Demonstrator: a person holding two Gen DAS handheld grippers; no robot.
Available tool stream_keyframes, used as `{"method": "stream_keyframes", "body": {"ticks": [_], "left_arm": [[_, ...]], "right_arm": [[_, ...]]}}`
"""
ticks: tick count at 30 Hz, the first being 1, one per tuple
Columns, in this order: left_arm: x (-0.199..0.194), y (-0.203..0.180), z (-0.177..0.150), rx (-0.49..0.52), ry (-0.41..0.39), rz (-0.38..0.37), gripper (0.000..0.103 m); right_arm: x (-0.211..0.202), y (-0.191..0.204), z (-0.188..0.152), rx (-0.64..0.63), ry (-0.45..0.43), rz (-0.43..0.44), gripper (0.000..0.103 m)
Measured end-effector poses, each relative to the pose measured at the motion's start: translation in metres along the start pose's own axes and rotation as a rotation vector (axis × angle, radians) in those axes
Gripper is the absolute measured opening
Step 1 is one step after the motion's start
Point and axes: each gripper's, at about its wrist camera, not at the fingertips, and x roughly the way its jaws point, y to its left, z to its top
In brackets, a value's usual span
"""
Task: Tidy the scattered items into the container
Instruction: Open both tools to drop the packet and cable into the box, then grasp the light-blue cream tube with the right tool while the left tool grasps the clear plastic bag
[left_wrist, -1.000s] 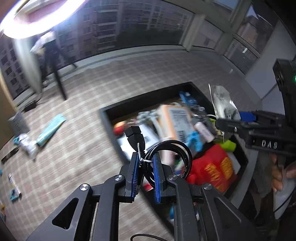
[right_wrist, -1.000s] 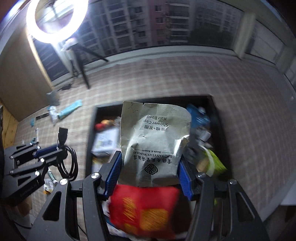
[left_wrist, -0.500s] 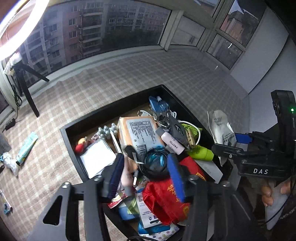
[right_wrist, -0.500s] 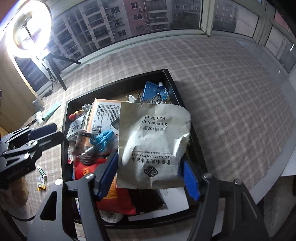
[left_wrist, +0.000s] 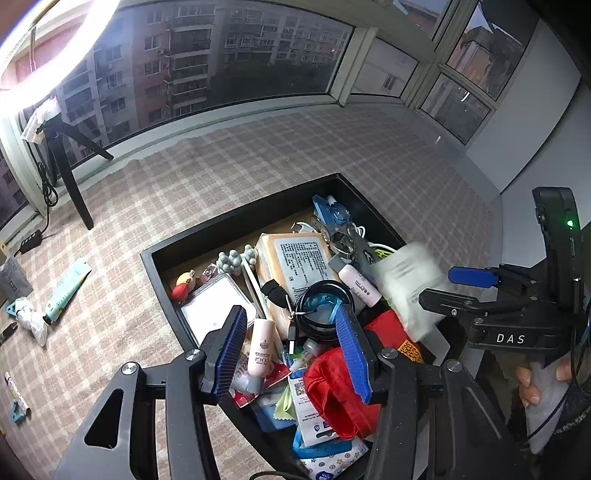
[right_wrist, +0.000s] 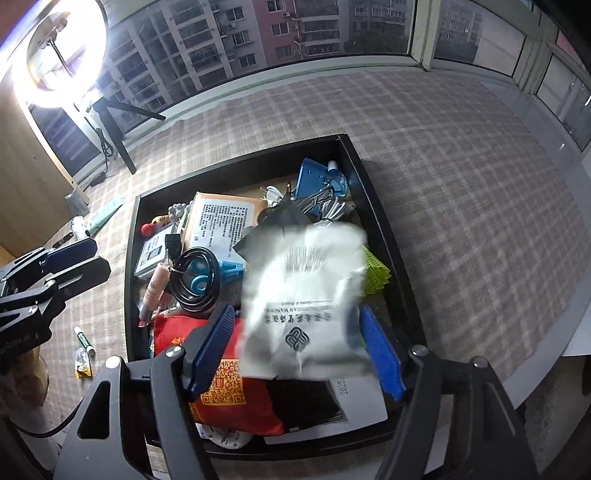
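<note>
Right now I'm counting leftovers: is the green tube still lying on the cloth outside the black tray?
Yes, the green tube lies on the checked cloth, well left of the black tray.

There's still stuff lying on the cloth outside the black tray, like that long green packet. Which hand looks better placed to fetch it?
Probably the left. The left gripper stands open and empty, on the side where the green packet lies. The right gripper is opening, with the white packet blurred between its jaws over the black tray.
</note>
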Motion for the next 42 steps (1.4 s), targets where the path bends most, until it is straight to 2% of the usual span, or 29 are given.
{"method": "stream_keyframes", "body": {"ticks": [3, 14, 19, 25, 32, 36, 42], "left_arm": [[0.001, 0.0, 0.0, 0.001, 0.005, -0.002, 0.048], [-0.006, 0.008, -0.002, -0.023, 0.005, 0.002, 0.048], [-0.023, 0.027, -0.011, -0.038, -0.006, 0.035, 0.048], [-0.057, 0.078, -0.033, -0.097, -0.031, 0.115, 0.049], [-0.087, 0.163, -0.079, -0.256, -0.03, 0.228, 0.049], [-0.094, 0.217, -0.1, -0.393, -0.023, 0.273, 0.049], [-0.095, 0.269, -0.103, -0.496, -0.028, 0.331, 0.049]], "right_arm": [[0.001, -0.001, -0.001, 0.01, 0.006, 0.024, 0.073], [0.003, 0.005, 0.0, -0.013, 0.005, 0.006, 0.074], [0.004, 0.022, 0.0, -0.045, -0.006, 0.01, 0.074], [0.004, 0.051, 0.004, -0.097, -0.035, 0.039, 0.074], [0.014, 0.112, 0.006, -0.24, -0.046, 0.077, 0.074], [0.026, 0.154, 0.008, -0.291, -0.012, 0.123, 0.074], [0.05, 0.226, 0.024, -0.294, 0.07, 0.178, 0.074]]}}
